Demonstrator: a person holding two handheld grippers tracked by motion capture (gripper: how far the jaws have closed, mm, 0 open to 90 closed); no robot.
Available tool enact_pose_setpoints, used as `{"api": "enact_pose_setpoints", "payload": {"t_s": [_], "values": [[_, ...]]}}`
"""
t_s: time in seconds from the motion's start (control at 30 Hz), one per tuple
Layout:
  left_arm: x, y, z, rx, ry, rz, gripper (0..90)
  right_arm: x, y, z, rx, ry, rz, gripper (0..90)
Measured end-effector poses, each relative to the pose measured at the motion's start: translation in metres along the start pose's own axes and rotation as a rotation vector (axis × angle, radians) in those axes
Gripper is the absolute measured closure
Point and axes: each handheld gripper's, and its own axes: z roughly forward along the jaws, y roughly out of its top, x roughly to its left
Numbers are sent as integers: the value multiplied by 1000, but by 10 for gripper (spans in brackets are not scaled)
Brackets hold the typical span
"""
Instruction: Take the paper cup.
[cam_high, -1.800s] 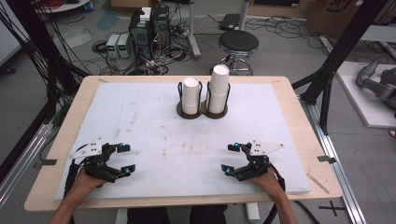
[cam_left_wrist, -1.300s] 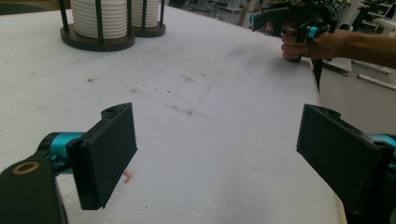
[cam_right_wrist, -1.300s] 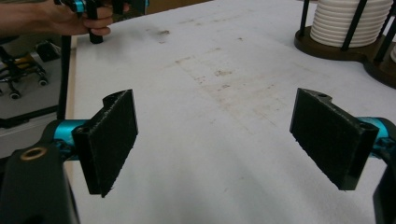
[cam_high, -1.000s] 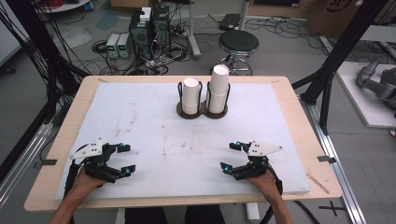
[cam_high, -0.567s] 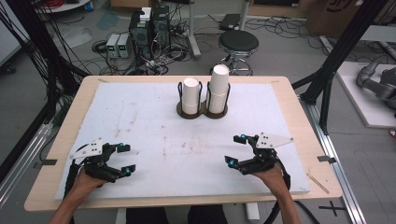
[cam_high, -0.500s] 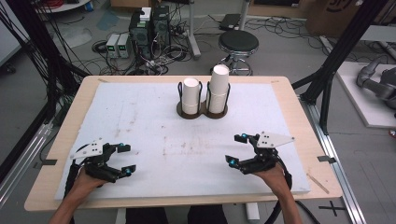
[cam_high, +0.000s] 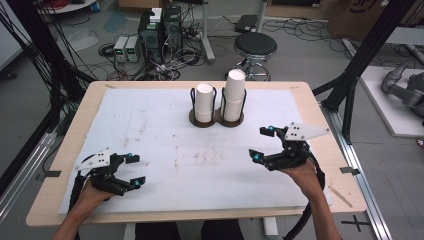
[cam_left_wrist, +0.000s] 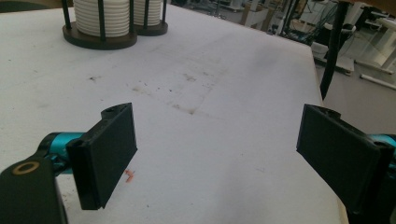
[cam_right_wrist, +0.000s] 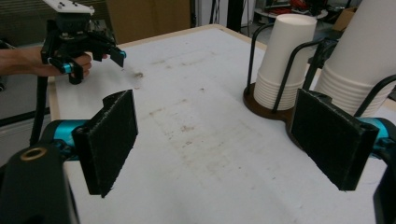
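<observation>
Two upright stacks of white ribbed paper cups (cam_high: 234, 95) stand in a dark twin holder (cam_high: 216, 119) at the table's far middle.

Matt white paper cups (cam_high: 234, 95) in black wire holder (cam_high: 216, 118) — base perhaps wood.

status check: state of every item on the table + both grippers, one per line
left gripper: open, nothing between the jaws, low over the white mat
right gripper: open, empty, held above the mat, pointing toward the cup holder
shorter cup stack: upright in the holder's left ring
taller cup stack: upright in the right ring
cup holder: standing at the far middle of the mat
white mat: flat, stained
</observation>
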Motion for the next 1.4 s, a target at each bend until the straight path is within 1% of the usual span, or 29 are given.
{"api": "enact_pose_setpoints", "payload": {"t_s": [0.07, 0.13, 0.17, 0.33, 0.4, 0.47, 0.5, 0.53, 0.57, 0.6, 0.63, 0.67, 0.7, 0.73, 0.77, 0.83, 0.9, 0.93, 0.97, 1.0, 1.07, 1.13, 1.17, 1.2, 1.23, 1.27, 1.3, 1.4], "values": [[0, 0, 0, 0, 0, 1, 119, -4, 9, -2, -2, -8, -9, 156], [0, 0, 0, 0, -1, 2, 119, -5, 12, -2, -4, -8, -13, 156], [0, 0, 0, 1, -1, 1, 119, -8, 17, -1, -2, -10, -16, 156], [0, 0, 0, 2, -1, 0, 119, -14, 25, 2, -1, -11, -13, 156], [0, 0, 0, 3, -1, 1, 119, -18, 31, 3, 13, -11, -3, 156], [0, 0, 0, 2, -1, 1, 119, -24, 39, 5, 19, -13, -4, 156], [0, 0, 0, 2, -1, 1, 119, -29, 47, 5, 24, -21, -7, 156], [0, 0, 0, 2, -1, 2, 119, -29, 47, 5, 24, -21, -7, 156], [0, 0, 0, 2, -2, 1, 119, -34, 56, 5, 27, -25, -6, 156], [0, 0, 0, 2, -2, 1, 119, -34, 56, 5, 27, -25, -6, 156], [0, 0, 0, 2, -2, 0, 119, -40, 65, 5, 34, -31, -14, 156], [0, 0, 0, 2, -2, -1, 119, -40, 65, 5, 34, -31, -14, 156], [0, 0, 0, 2, -1, 0, 119, -44, 73, 6, 45, -37, -11, 156], [0, 0, 0, 1, -2, -1, 119, -44, 73, 6, 45, -37, -11, 156], [0, 0, 0, 1, -2, -1, 119, -49, 81, 8, 47, -39, -21, 156], [0, 0, 0, 1, -2, -1, 119, -51, 84, 8, 51, -39, -21, 156], [0, 0, 0, 2, -1, 0, 119, -57, 93, 12, 70, -42, -24, 156], [0, 0, 0, 2, -2, -1, 119, -57, 93, 12, 70, -42, -24, 156], [0, 0, 0, 3, -4, 0, 119, -62, 97, 15, 79, -51, -21, 156], [0, 0, 0, 4, -3, 0, 119, -62, 97, 15, 79, -51, -21, 156], [0, 0, 0, 0, -1, -3, 119, -70, 103, 19, 93, -61, -15, 156], [0, 0, 0, 0, -2, -6, 119, -72, 106, 21, 96, -63, -8, 156], [1, 0, 0, 0, -2, -6, 118, -78, 110, 23, 101, -67, -10, 156], [1, 0, 0, 0, -3, -6, 118, -78, 110, 23, 101, -67, -10, 156], [0, 0, 0, -1, -2, -6, 119, -83, 115, 26, 124, -69, -8, 156], [0, 0, 0, -1, -3, -7, 119, -83, 115, 26, 124, -69, -8, 156], [0, 0, 0, 0, -2, -6, 119, -86, 117, 27, 131, -69, -15, 156], [0, 0, 0, -1, -1, -6, 119, -96, 126, 31, 168, -77, -16, 156]]}}
